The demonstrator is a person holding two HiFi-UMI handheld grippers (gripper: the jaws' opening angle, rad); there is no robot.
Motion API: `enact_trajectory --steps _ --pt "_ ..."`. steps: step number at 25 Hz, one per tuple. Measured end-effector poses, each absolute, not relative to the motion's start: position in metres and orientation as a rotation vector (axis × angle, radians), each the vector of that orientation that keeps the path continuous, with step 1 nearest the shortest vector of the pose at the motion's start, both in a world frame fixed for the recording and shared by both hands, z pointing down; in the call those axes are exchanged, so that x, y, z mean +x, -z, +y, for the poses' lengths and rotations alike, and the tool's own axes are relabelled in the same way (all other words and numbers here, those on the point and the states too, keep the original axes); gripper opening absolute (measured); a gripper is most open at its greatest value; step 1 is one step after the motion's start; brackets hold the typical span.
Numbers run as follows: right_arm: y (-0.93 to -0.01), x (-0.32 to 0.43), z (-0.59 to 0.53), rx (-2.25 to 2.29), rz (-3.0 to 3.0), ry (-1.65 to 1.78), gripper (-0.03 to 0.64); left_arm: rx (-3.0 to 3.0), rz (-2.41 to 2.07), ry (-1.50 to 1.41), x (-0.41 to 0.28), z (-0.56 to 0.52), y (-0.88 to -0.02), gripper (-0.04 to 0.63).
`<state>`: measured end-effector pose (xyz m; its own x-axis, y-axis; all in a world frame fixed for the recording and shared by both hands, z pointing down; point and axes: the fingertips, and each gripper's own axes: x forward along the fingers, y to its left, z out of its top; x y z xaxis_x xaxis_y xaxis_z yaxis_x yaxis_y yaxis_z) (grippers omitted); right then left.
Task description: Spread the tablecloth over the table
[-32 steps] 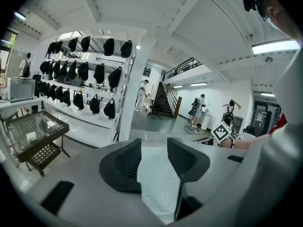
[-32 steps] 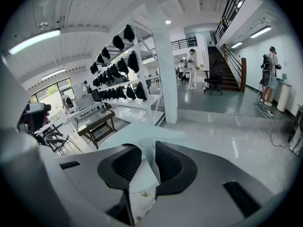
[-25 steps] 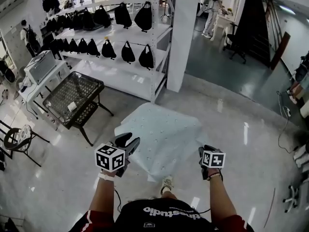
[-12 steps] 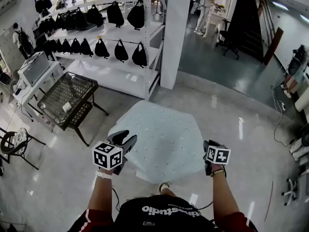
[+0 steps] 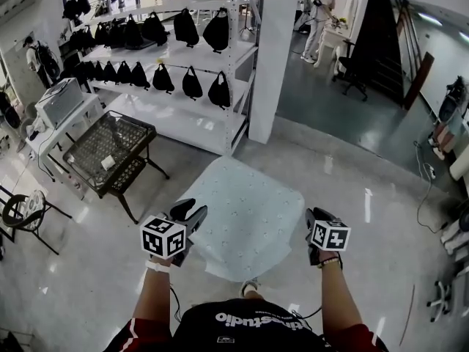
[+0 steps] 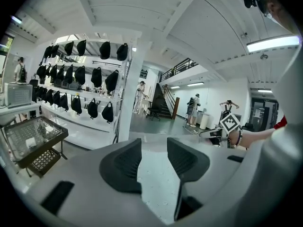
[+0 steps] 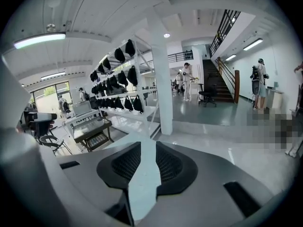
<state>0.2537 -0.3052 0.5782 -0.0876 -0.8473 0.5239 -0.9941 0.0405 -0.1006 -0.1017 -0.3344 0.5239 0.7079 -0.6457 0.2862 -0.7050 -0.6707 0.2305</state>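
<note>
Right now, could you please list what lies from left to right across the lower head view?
Wire mesh table, left gripper, tablecloth, right gripper, whose jaws have just been closing further with the tablecloth between them.

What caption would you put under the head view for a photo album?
A pale tablecloth billows above the glossy floor, near white shelves of black bags.

Forearms extended forward, left gripper (image 5: 189, 211) and right gripper (image 5: 316, 218) level, each clamping the tablecloth (image 5: 245, 207) edge, right jaws just closing further
</note>
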Motion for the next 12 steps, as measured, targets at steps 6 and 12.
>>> enact_trajectory --steps 6,12 --pt "-0.543 0.235 -0.317 1.882 -2.086 -0.536 0.121 2.600 -1.155 -0.242 -0.121 -0.334 -0.507 0.181" --pt "-0.505 0.214 -0.322 1.897 -2.172 -0.426 0.121 2.624 -1.279 -0.199 -0.143 -0.336 -0.481 0.179"
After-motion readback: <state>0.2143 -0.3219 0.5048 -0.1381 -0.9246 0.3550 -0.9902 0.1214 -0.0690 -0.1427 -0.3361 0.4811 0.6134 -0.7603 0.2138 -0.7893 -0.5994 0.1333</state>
